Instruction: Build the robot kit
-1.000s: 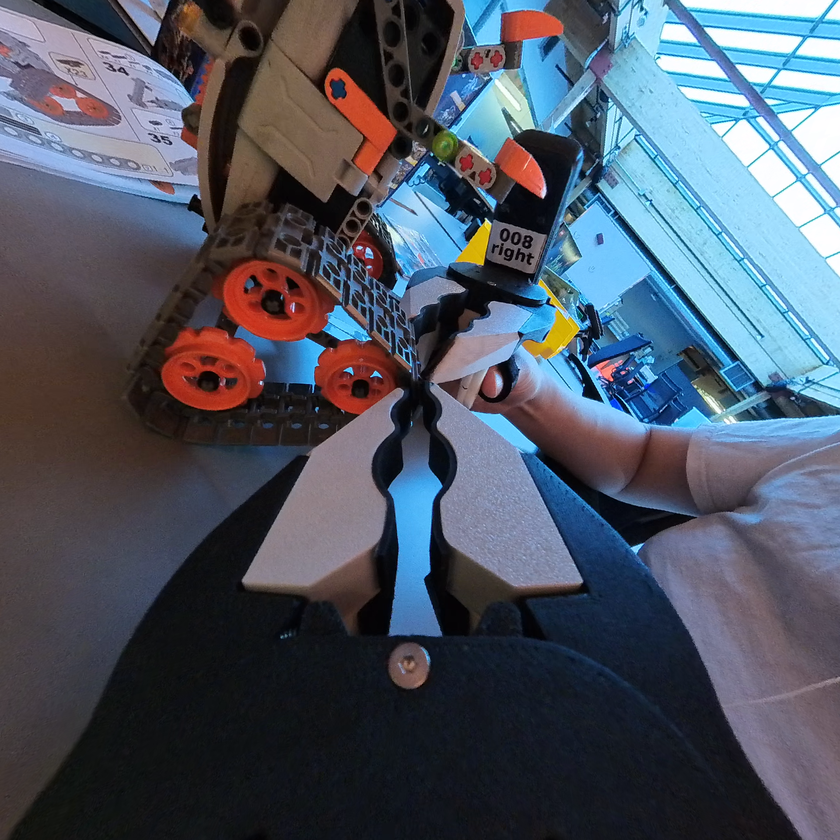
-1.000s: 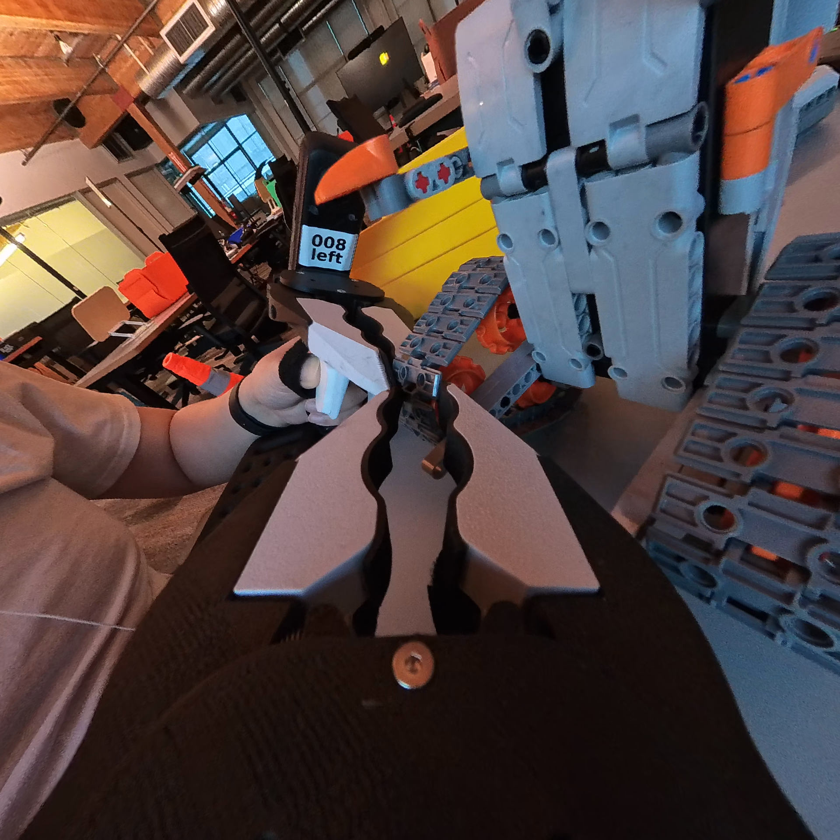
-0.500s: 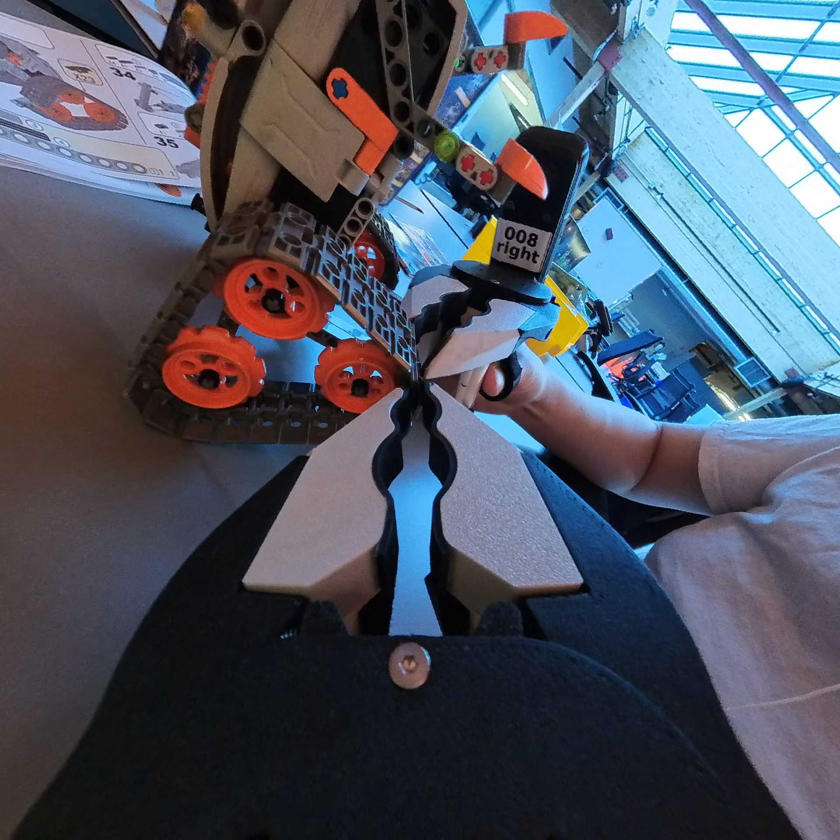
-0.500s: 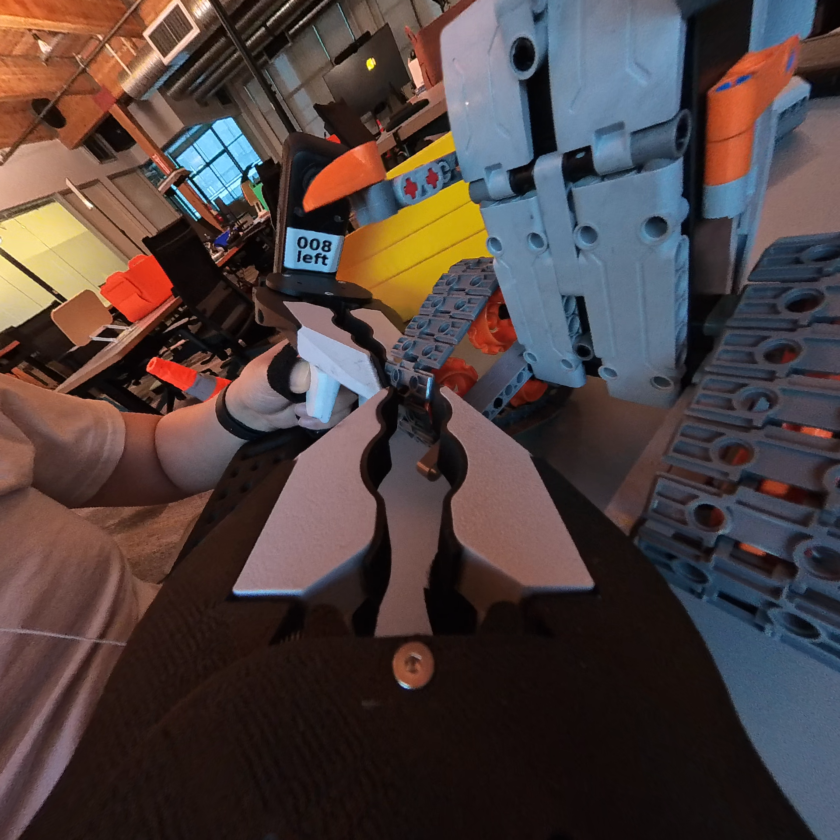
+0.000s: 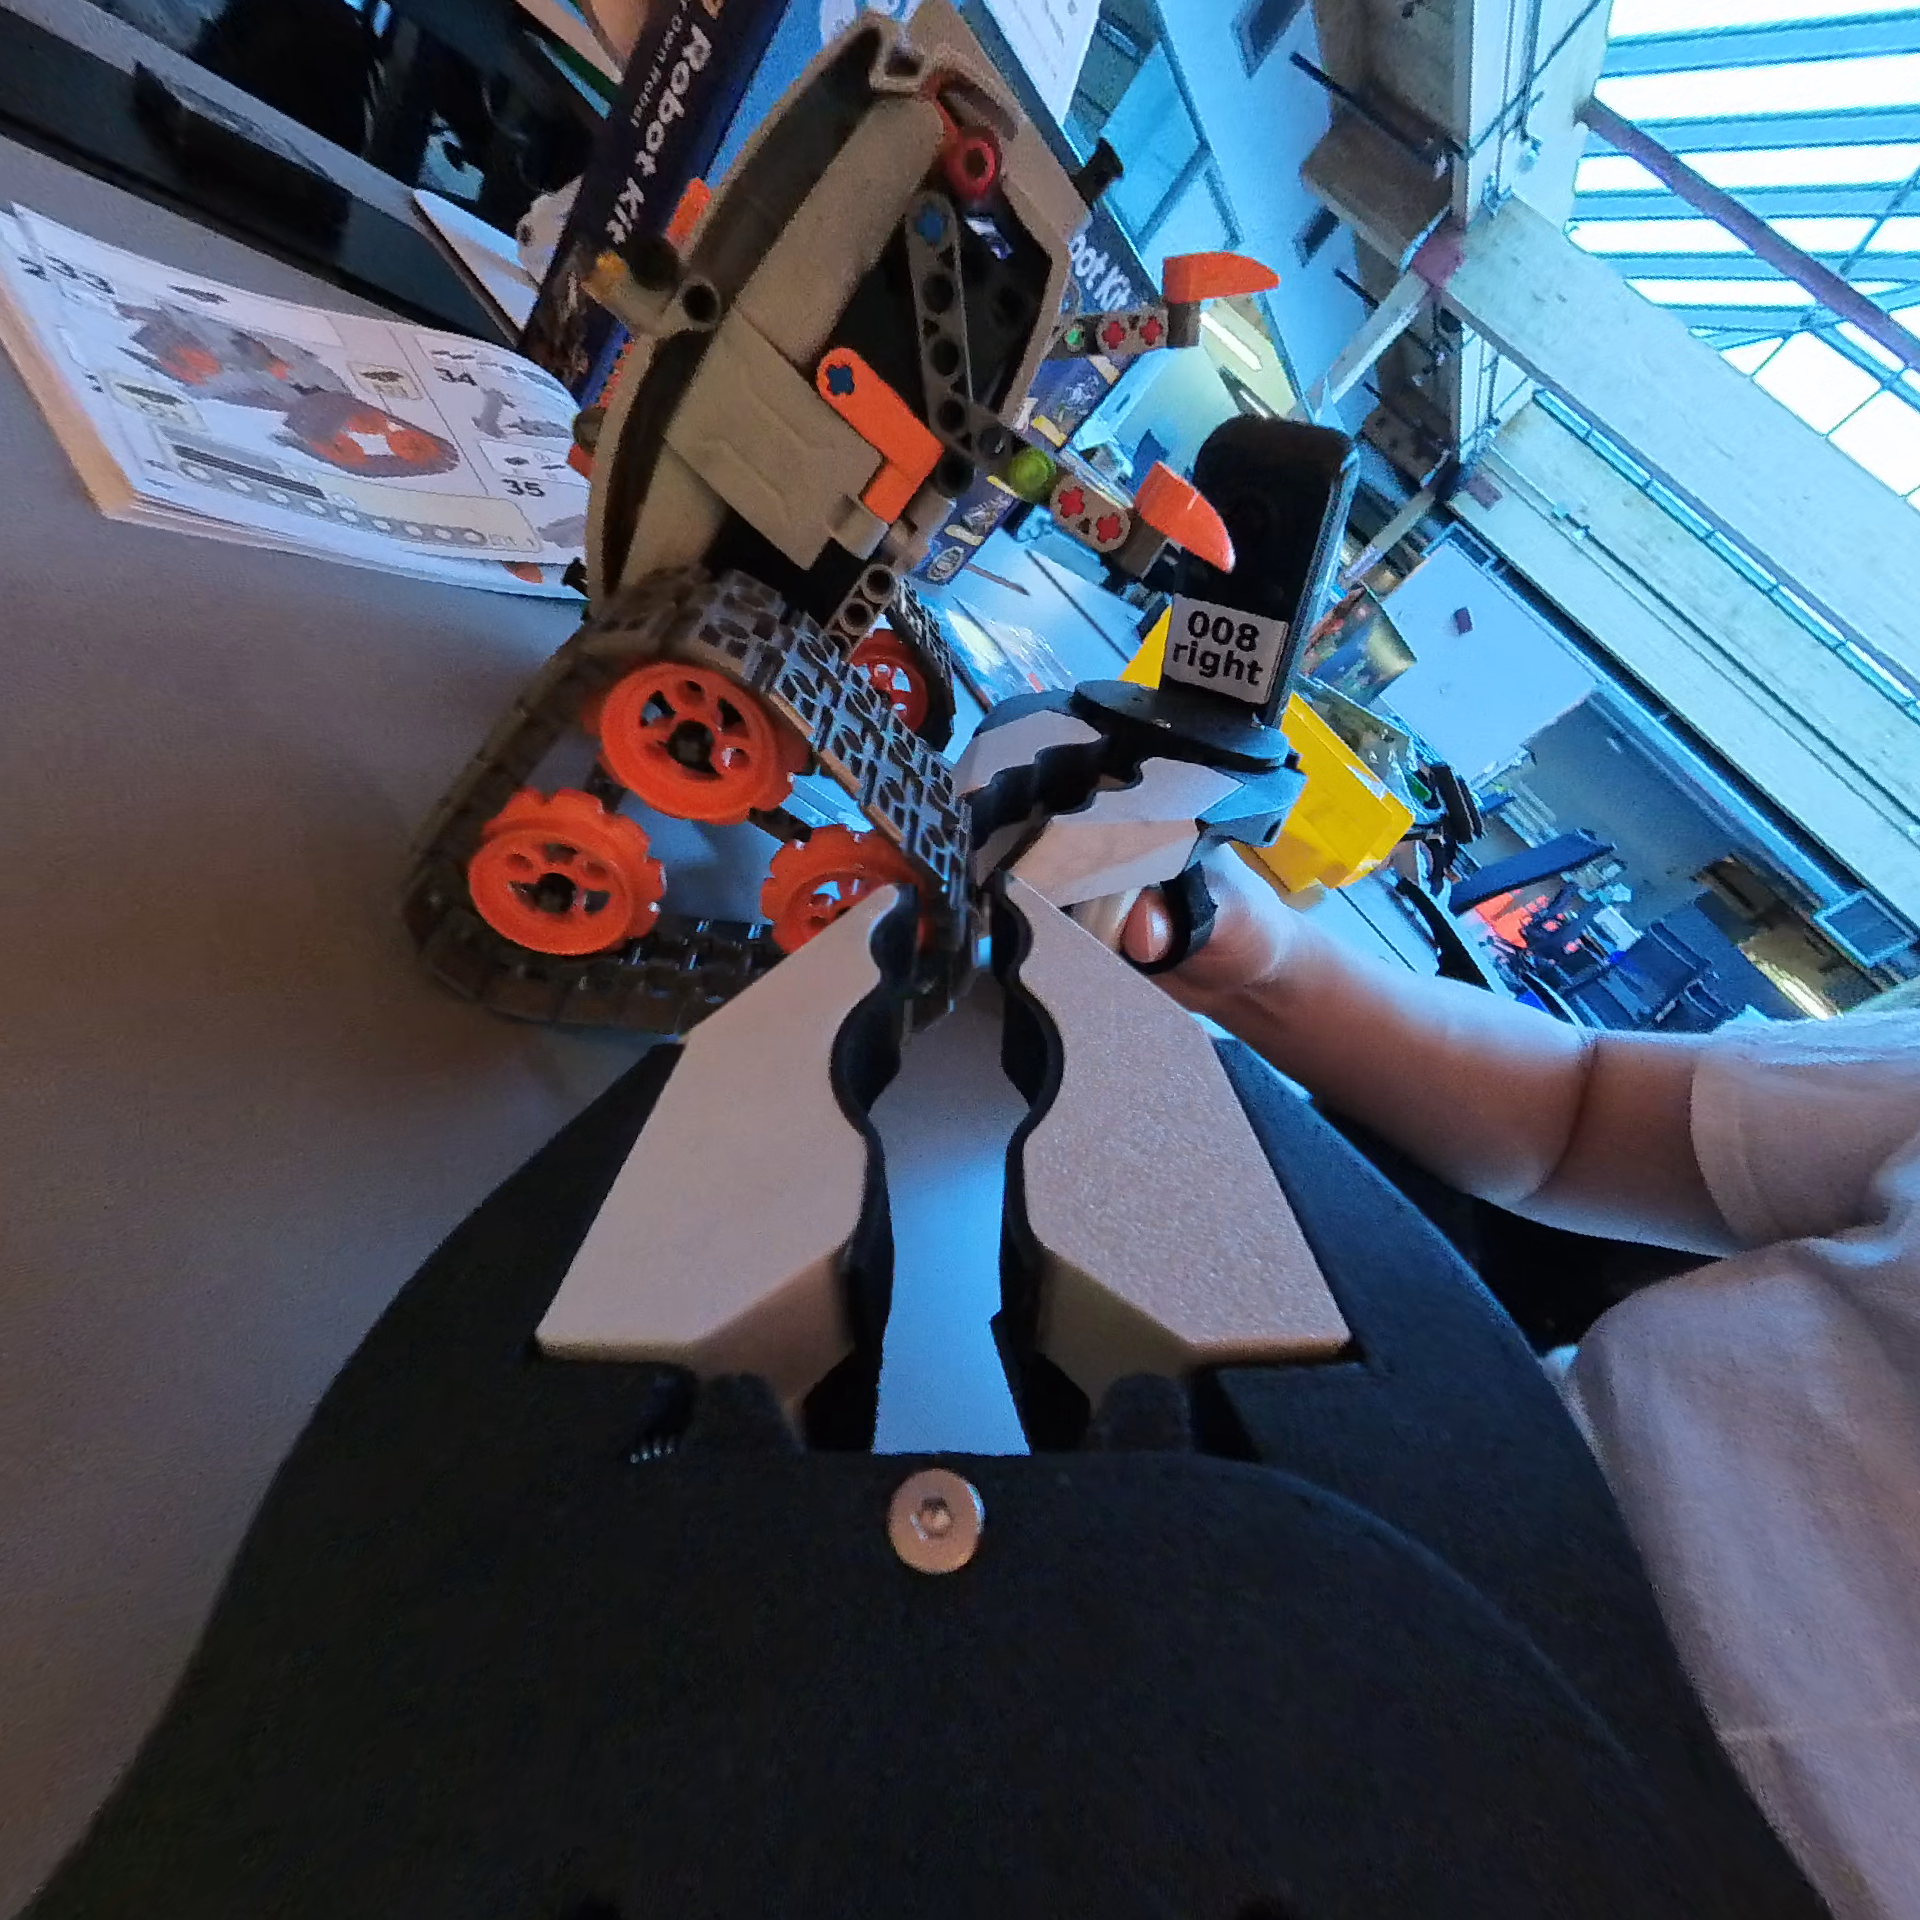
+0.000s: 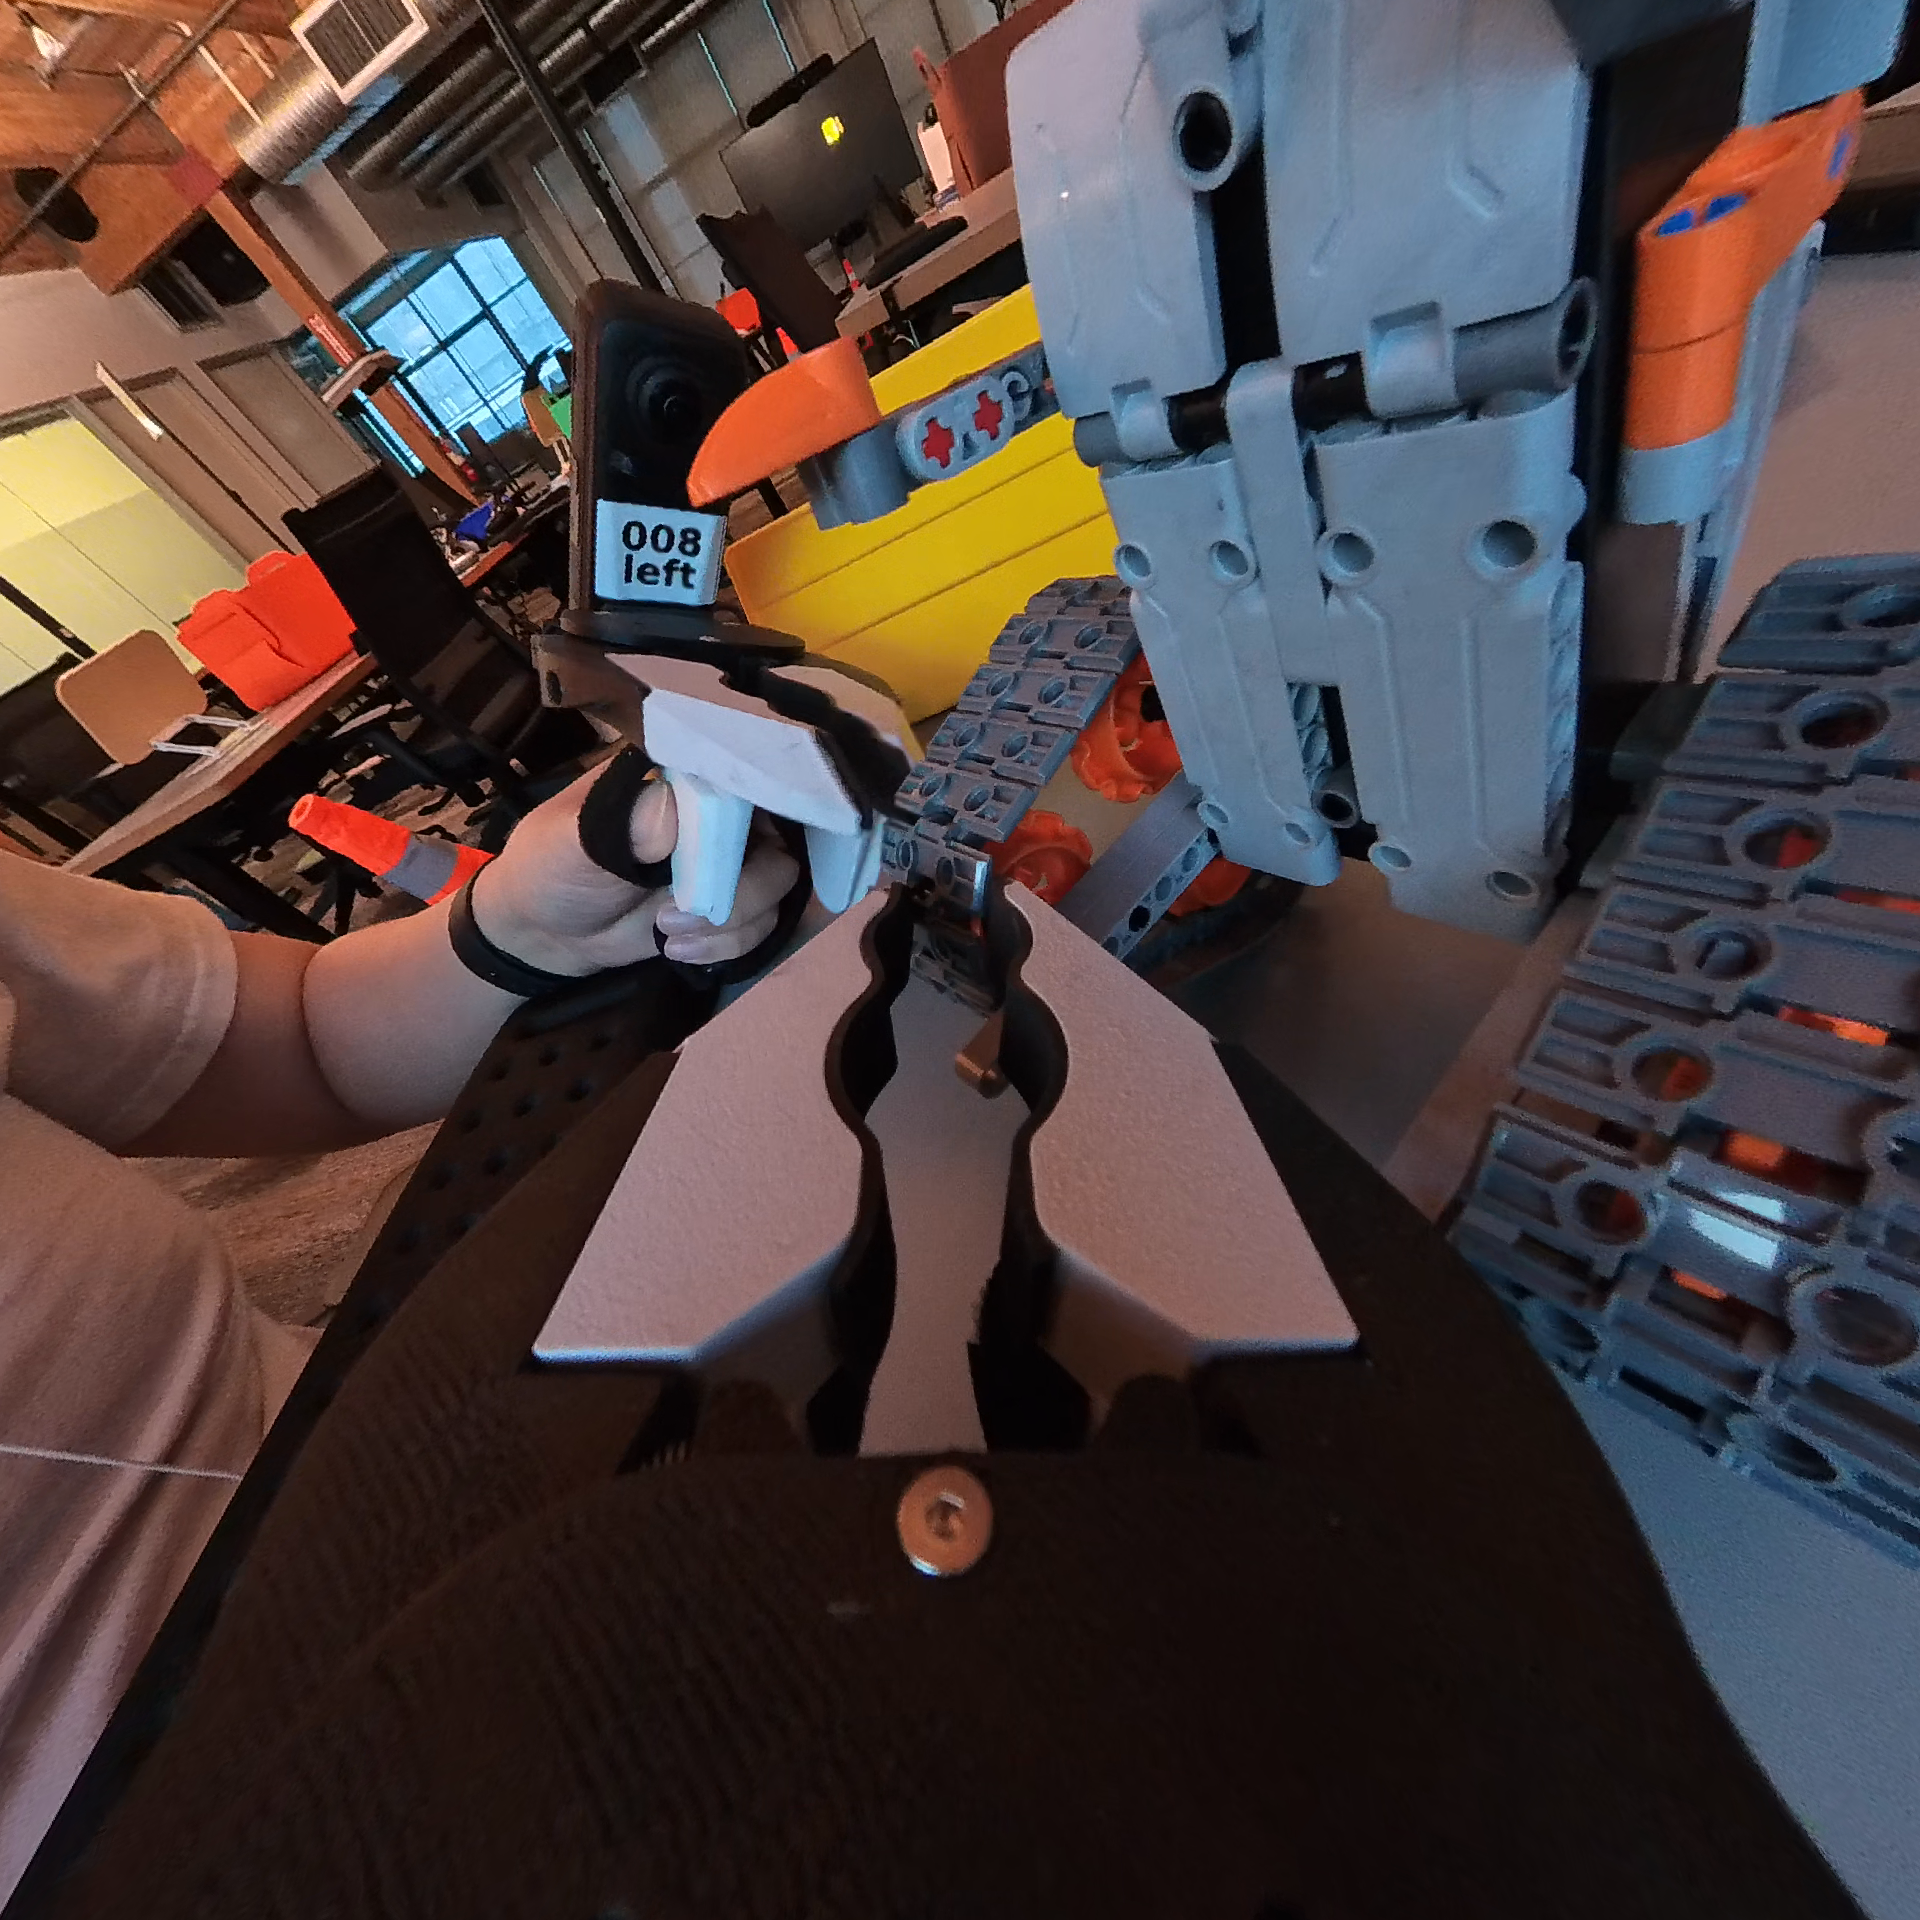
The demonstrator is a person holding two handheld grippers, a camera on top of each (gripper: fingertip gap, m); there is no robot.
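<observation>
A grey and orange tracked brick model (image 5: 790, 416) stands on the grey table (image 5: 208, 935); it also fills the right wrist view (image 6: 1299, 520). A loose end of its grey track (image 5: 831, 707) runs down between both grippers. My left gripper (image 5: 948, 899) is shut on the end links of the track. My right gripper (image 6: 951, 896) is shut on the same track end (image 6: 1039, 675) from the opposite side, tips almost meeting the left gripper (image 6: 883, 821). A small tan pin (image 6: 977, 1070) sits between the right fingers. The right gripper also shows in the left wrist view (image 5: 987, 836).
An open instruction booklet (image 5: 291, 416) lies at the left and a dark box (image 5: 644, 177) stands behind the model. A yellow bin (image 6: 935, 582) stands beyond the model. The model's other track (image 6: 1766, 1039) is close on the right. A person's arms (image 5: 1403, 1060) hold the grippers. Left and right tips are no more than a few centimetres apart.
The left gripper's fingertips stand slightly wider, with track links now between them. The left view has drawn back, showing more of the model and booklet. The right gripper keeps its hold.
</observation>
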